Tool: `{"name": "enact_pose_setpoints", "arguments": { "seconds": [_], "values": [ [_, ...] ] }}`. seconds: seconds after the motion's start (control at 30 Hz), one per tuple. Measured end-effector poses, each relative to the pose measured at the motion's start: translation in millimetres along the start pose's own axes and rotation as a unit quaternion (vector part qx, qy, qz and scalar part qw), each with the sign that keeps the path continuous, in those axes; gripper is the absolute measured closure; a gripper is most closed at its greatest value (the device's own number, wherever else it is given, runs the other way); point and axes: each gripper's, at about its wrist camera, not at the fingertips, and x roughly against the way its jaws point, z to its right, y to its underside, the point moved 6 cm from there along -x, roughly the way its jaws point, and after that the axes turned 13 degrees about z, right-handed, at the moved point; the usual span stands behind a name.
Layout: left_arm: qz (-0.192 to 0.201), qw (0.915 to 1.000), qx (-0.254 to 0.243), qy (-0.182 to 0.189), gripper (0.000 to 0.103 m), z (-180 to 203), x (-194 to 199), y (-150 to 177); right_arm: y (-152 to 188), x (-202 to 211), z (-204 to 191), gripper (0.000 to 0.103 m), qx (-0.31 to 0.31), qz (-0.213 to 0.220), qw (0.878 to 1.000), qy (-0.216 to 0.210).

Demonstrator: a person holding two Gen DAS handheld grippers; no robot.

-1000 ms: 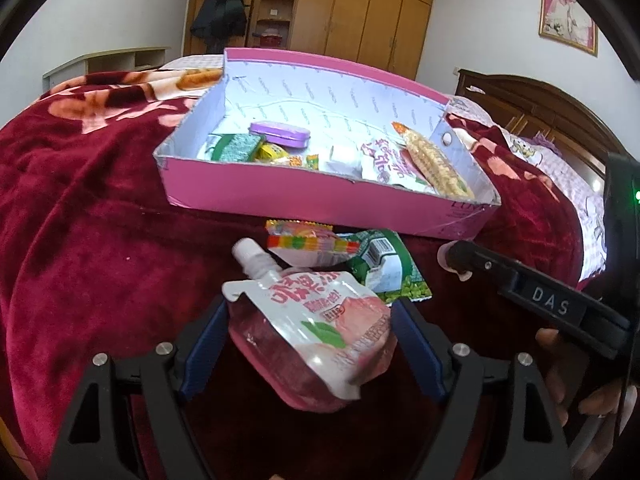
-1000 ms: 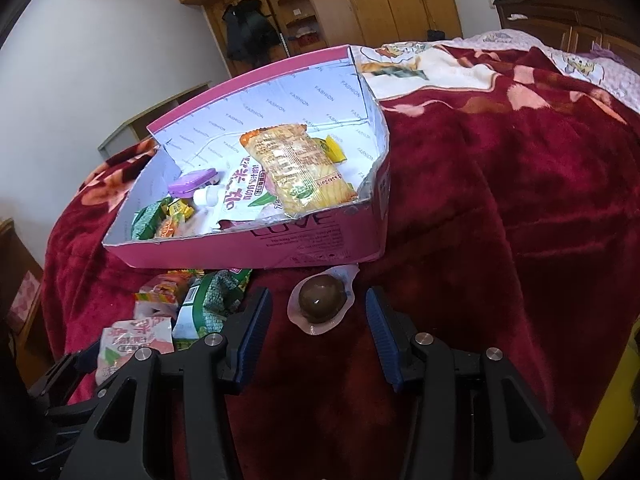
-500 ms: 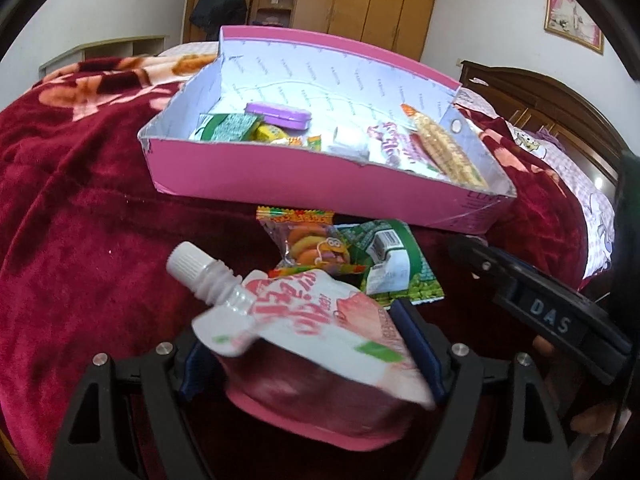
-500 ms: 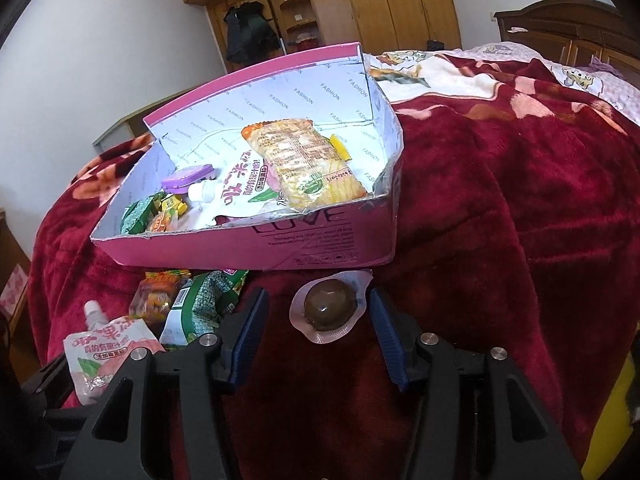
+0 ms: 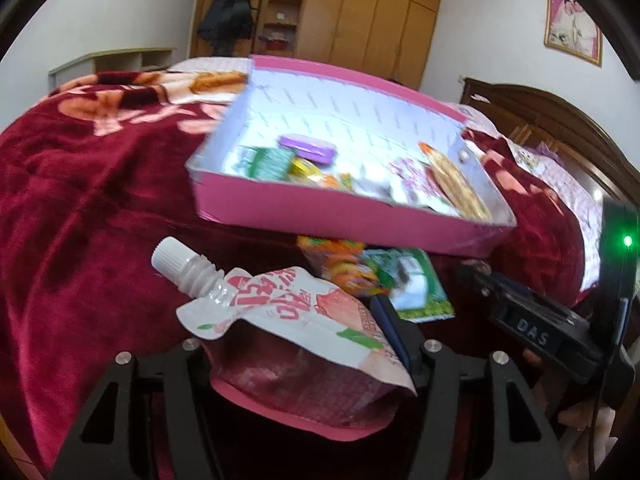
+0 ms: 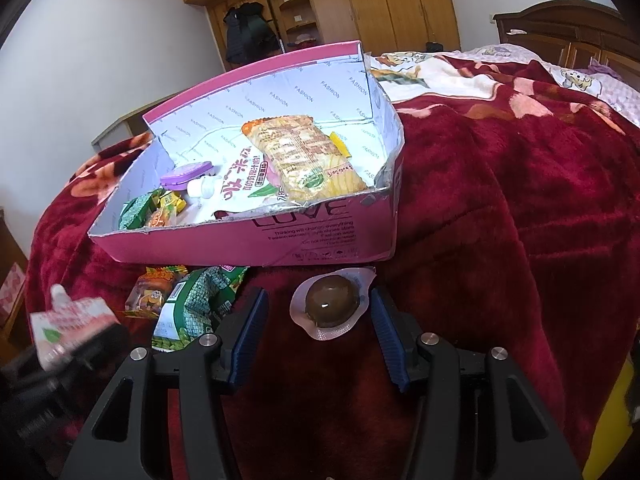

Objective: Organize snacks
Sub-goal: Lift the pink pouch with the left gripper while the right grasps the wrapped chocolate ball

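Snacks lie partly inside a pink box (image 6: 320,236) on the bed, and partly on the red blanket (image 6: 500,220) in front of it. In the right wrist view the box holds a large yellow noodle packet (image 6: 304,160) at about one o'clock from its centre, a white spouted pouch (image 6: 240,188) beside it, a purple tin (image 6: 186,172) at about ten o'clock, and small green and yellow packets (image 6: 152,212) in its near left corner.

Outside the box, a brown egg in a clear sealed pack (image 6: 331,303) rests on the blanket just in front of the box's near wall. It sits between the blue pads of the right gripper (image 6: 320,332), whose jaws stand moderately wide on either side; the right pad is very close to the pack's edge, the left pad clearly apart from it. At about nine o'clock from the egg lie a green snack bag (image 6: 192,308) and a small orange gummy packet (image 6: 154,292), touching each other.

The left gripper (image 5: 304,344) holds a pink-and-white spouted jelly pouch (image 5: 296,320), its jaws having just been closing onto it. The pouch is lifted off the blanket, tilted, with its white cap (image 5: 170,258) pointing toward ten o'clock. Beyond it, at about twelve to one o'clock, the pink box sits blurred.
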Motion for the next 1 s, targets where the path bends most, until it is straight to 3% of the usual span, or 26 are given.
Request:
{"name": "enact_pose_setpoints", "arguments": {
  "seconds": [0.23, 0.3, 0.63, 1.0],
  "values": [
    [0.005, 0.9993, 0.031, -0.022, 0.04, -34.0, -4.8, 0.2, 3.1, 0.3, -7.8, 0.052, 0.03, 0.011, 0.999, 0.026],
    [0.001, 0.999, 0.036, -0.026, 0.04, -39.7, -7.7, 2.7, 4.1, 0.3, -9.0, 0.06, 0.034, 0.012, 0.999, 0.03],
    [0.0, 0.999, 0.036, -0.024, 0.04, -45.3, -12.3, 11.4, 15.2, 4.1, -32.1, 0.061, 0.065, 0.012, 0.998, -0.009],
    [-0.018, 0.9989, 0.042, -0.015, 0.04, -46.9, -16.5, 9.8, 21.7, -0.2, -29.9, 0.06, 0.053, -0.004, 0.999, -0.002]
  ]
}}
